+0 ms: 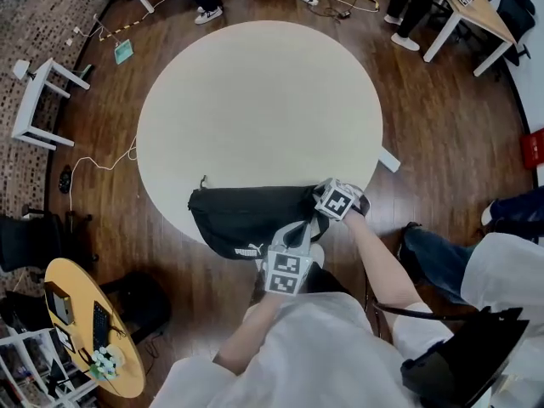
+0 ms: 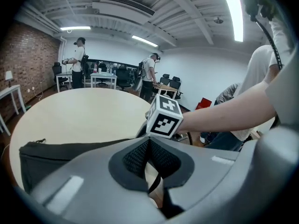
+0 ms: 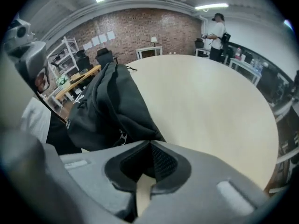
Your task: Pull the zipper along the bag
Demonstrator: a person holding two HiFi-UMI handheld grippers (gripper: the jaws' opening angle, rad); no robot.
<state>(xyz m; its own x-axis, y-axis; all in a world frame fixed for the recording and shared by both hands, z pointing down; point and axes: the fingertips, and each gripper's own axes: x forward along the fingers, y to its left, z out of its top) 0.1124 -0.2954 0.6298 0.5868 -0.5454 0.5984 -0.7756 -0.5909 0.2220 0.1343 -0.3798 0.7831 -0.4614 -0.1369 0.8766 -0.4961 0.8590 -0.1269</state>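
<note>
Black fabric bag [image 1: 242, 215] lies on the table [image 1: 255, 92] edge, just ahead of both fingertips. Left gripper [image 2: 148, 139] and right gripper [image 3: 150, 143] are clenched, evidently empty (approach step, I judge). Next: part one pair, locate the zipper pull.

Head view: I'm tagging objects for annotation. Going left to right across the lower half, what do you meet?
Yellow round table → black bag → left gripper → right gripper.
</note>
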